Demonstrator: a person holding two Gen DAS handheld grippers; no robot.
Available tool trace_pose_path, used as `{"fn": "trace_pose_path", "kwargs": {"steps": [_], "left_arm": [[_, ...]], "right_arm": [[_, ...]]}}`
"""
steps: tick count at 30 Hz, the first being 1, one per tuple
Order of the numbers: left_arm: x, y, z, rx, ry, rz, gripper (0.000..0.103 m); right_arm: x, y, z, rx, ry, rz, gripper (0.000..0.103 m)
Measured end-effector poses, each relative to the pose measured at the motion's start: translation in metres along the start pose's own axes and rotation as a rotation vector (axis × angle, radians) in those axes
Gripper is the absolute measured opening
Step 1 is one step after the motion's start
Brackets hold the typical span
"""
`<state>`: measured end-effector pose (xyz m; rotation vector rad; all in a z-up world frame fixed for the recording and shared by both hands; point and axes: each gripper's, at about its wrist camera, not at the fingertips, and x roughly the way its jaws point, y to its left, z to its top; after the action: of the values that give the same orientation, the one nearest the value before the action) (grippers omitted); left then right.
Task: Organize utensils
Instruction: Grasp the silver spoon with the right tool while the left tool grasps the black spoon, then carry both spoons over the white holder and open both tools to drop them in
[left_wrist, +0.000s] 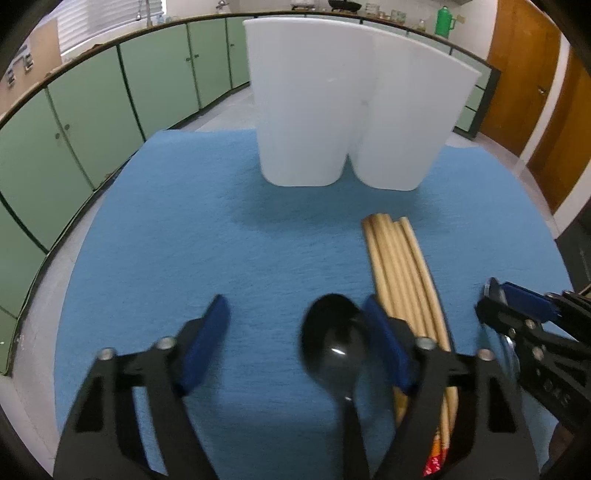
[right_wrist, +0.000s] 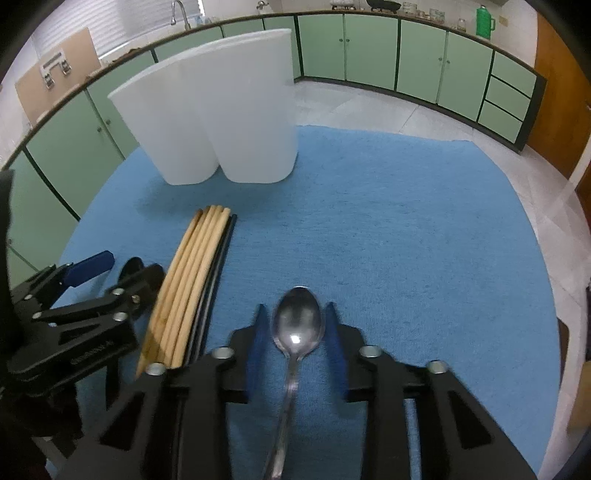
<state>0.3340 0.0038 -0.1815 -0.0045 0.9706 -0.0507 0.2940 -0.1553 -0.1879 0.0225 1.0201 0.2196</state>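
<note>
Both tongs work the blue mat (left_wrist: 184, 221) before the white two-compartment holder (left_wrist: 347, 110): the left tongs (left_wrist: 295, 332) stand open astride a black spoon (left_wrist: 334, 343), not yet pinching it, while the right tongs (right_wrist: 295, 332) flank a steel spoon (right_wrist: 297, 321), grip unclear; wooden chopsticks (left_wrist: 402, 273) lie bundled between, awaiting sorting

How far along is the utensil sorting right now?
Nothing looks sorted yet: no utensil shows above the white two-compartment holder. In hand: the right tool brackets the metal spoon, and the black spoon lies between the left tool's open fingers. The wooden chopsticks are left on the blue mat.
</note>
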Motion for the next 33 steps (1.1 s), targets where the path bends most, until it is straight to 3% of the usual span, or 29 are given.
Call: {"fn": "trace_pose_path", "kwargs": {"steps": [4,8,13,18,23,27,33], "left_arm": [[-0.004,-0.001,0.001,0.013,-0.01,-0.049,0.033],[-0.013,0.003,-0.003,0.014,-0.055,-0.102,0.033],[-0.051,0.013,-0.013,0.027,-0.233,-0.158,0.033],[-0.082,0.012,-0.016,0.051,-0.38,-0.167,0.033],[-0.105,0.012,-0.012,0.055,-0.464,-0.165,0.033],[-0.118,0.01,0.001,0.061,-0.536,-0.164,0.033],[-0.144,0.009,0.046,0.04,-0.665,-0.174,0.033]], "right_arm": [[-0.002,-0.002,0.001,0.015,-0.008,0.018,0.028],[-0.016,-0.004,-0.004,0.02,-0.096,0.044,0.028],[-0.042,-0.003,-0.009,-0.013,-0.238,0.051,0.028],[-0.065,-0.004,-0.005,-0.034,-0.355,0.089,0.028],[-0.088,-0.003,0.005,-0.036,-0.45,0.112,0.028],[-0.108,0.002,0.023,-0.058,-0.517,0.123,0.028],[-0.139,0.004,0.068,-0.097,-0.607,0.166,0.028]]}}
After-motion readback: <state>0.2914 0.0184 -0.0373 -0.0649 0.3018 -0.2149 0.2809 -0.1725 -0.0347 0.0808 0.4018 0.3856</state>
